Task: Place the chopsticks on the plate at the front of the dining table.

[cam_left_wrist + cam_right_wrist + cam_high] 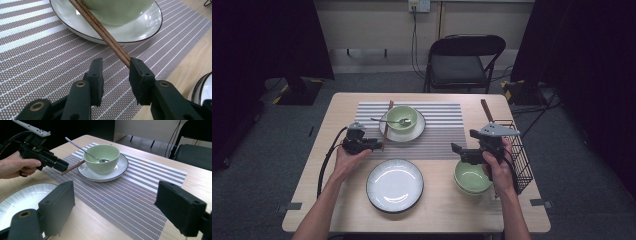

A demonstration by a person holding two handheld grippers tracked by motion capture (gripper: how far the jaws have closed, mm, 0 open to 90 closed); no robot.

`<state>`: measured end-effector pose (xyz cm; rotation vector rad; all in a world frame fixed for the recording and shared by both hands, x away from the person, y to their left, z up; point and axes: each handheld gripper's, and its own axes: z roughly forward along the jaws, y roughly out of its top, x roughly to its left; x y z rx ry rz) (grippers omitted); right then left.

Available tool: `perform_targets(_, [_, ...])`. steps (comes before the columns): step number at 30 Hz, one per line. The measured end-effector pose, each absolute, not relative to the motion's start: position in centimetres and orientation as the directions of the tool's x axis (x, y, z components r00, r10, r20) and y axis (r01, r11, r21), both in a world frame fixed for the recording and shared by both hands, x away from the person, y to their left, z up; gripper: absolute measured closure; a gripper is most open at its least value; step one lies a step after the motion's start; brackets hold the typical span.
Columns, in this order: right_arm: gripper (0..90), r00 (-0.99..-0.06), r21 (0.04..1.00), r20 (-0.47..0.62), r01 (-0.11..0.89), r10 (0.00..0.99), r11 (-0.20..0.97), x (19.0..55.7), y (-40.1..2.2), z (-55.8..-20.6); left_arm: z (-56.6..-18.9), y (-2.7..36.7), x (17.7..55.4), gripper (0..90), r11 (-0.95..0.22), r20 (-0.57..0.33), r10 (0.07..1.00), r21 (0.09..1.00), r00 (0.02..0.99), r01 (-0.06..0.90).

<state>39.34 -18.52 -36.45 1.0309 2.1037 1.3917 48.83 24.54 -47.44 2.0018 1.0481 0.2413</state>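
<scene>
We note the left gripper [115, 75] spread, its jaws apart; the chopsticks [100, 27] lie between them, tip against one jaw, leaning on the saucer [140, 30] on the mat [37, 62].

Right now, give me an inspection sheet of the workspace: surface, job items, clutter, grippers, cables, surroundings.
Surface: light wooden table with a grey-and-white striped placemat.
Job's things: brown wooden chopsticks leaning on the rim of a white saucer, one end against one finger of the left gripper; not pinched.
Clutter: pale green bowl with a metal spoon on the saucer; large white plate; second green bowl; black wire basket holding more chopsticks.
Grippers: left open; right gripper open, nothing between its fingers.
Cables: black cable trailing from the left gripper.
Surroundings: black folding chair, dark curtains.
</scene>
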Motion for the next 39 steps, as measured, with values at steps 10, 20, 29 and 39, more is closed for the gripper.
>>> perform_targets(10, [15.1, -0.643, 0.907, 0.053, 0.35, 0.764, 0.232, 39.4, -18.5, -36.5, -47.5, 24.4, 48.9, 60.0, -0.293, -0.198, 0.755, 0.751, 0.625, 0.592])
perform_targets(20, [15.1, -0.643, 0.907, 0.056, 0.353, 0.764, 0.231, 39.3, -18.5, -36.5, -47.6, 24.3, 48.8, 53.3, -0.308, -0.186, 0.76, 0.741, 0.623, 0.597])
perform_targets(29, [15.1, -0.641, 0.906, 0.057, 0.355, 0.765, 0.231, 39.4, -18.6, -36.5, -47.3, 24.3, 48.6, 47.1, -0.286, -0.203, 0.761, 0.747, 0.616, 0.6])
perform_targets(39, [15.1, -0.642, 0.906, 0.056, 0.355, 0.765, 0.231, 39.3, -18.5, -36.5, -46.4, 23.9, 47.6, 38.6, -0.341, -0.14, 0.751, 0.755, 0.645, 0.56])
